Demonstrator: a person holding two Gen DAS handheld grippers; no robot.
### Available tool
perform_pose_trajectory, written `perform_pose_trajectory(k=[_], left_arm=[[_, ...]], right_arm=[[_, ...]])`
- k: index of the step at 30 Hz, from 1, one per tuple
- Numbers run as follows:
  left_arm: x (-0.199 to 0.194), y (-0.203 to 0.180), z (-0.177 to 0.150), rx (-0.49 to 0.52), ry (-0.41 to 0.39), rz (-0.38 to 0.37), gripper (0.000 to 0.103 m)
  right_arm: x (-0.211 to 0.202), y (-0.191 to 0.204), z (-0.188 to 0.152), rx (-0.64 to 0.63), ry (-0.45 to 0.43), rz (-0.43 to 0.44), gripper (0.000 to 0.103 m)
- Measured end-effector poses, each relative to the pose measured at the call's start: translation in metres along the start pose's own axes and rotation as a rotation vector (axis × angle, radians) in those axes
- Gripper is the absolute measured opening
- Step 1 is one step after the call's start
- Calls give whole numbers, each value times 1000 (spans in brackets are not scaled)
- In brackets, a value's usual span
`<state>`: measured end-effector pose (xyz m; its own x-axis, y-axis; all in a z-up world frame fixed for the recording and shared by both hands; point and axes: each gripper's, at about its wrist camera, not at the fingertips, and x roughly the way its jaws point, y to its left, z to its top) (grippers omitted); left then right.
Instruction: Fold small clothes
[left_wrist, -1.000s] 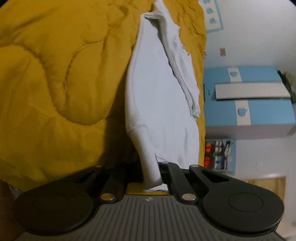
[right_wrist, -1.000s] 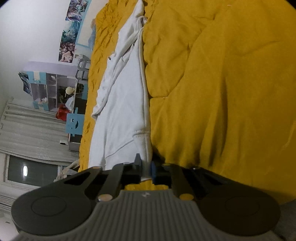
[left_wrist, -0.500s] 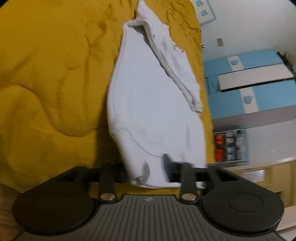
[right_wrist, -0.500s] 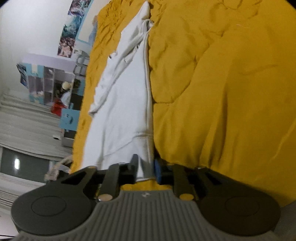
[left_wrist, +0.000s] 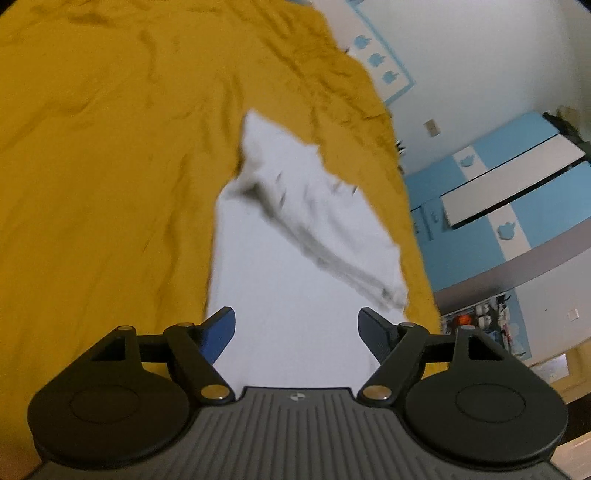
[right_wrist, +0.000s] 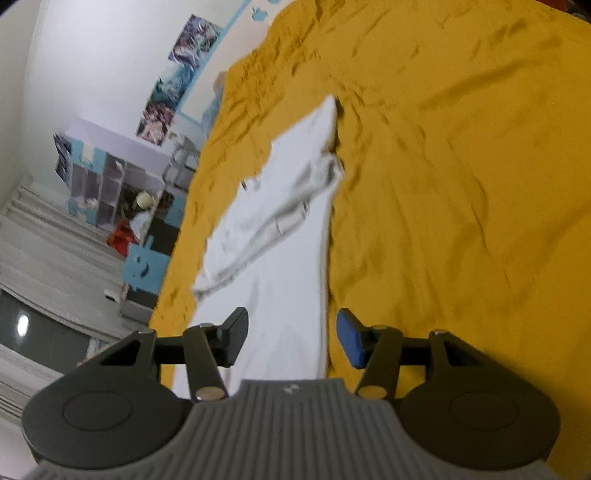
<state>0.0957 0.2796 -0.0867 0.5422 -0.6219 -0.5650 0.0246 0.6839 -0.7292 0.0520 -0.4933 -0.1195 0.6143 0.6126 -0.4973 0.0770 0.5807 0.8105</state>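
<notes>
The white garment (left_wrist: 295, 266) lies lengthwise on the yellow quilt (left_wrist: 110, 166), close to the bed's side edge, with broad bare quilt on its other side. A second ago both grippers pinched its near hem; now the left gripper (left_wrist: 296, 326) and right gripper (right_wrist: 291, 332) are opening, clear of the cloth.

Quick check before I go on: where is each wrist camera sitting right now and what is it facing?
Left wrist: behind the left gripper, jaws opening with nothing clamped, looking down along the white garment on the yellow bedspread; blue cabinet at right.
Right wrist: behind the right gripper, jaws opening, empty, facing the garment's other edge; shelving unit at left.
Shared: garment and bedspread.
</notes>
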Motion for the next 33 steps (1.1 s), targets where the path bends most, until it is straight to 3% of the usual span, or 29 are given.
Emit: perform_pose_trajectory(k=[7, 9, 11, 14, 16, 19, 21, 23, 25, 29, 33], left_arm=[[86, 3, 97, 43, 1, -138, 88], [115, 11, 120, 16, 21, -157, 88], [140, 22, 139, 5, 43, -147, 88], [167, 37, 162, -18, 43, -91, 88], [180, 51, 170, -63, 41, -89, 88], [196, 68, 176, -120, 66, -31, 88], [189, 71, 167, -137, 68, -106, 88], [175, 69, 156, -105, 94, -187, 88], [154, 66, 140, -76, 127, -178, 88], [96, 60, 102, -42, 147, -168, 88], [43, 60, 57, -48, 172, -125, 88]], right_arm=[[65, -13, 76, 63, -41, 33, 51], [88, -16, 102, 78, -43, 47, 54], [114, -22, 130, 90, -32, 65, 60], [155, -30, 170, 99, 17, 78, 83], [180, -36, 188, 130, 59, 84, 82], [202, -37, 204, 110, 42, 79, 83], [209, -35, 205, 107, 45, 80, 82], [204, -31, 193, 110, 56, 145, 82], [192, -25, 171, 73, 93, 187, 82], [151, -11, 119, 2, 201, 140, 80], [107, 10, 64, -70, 243, 86, 76]])
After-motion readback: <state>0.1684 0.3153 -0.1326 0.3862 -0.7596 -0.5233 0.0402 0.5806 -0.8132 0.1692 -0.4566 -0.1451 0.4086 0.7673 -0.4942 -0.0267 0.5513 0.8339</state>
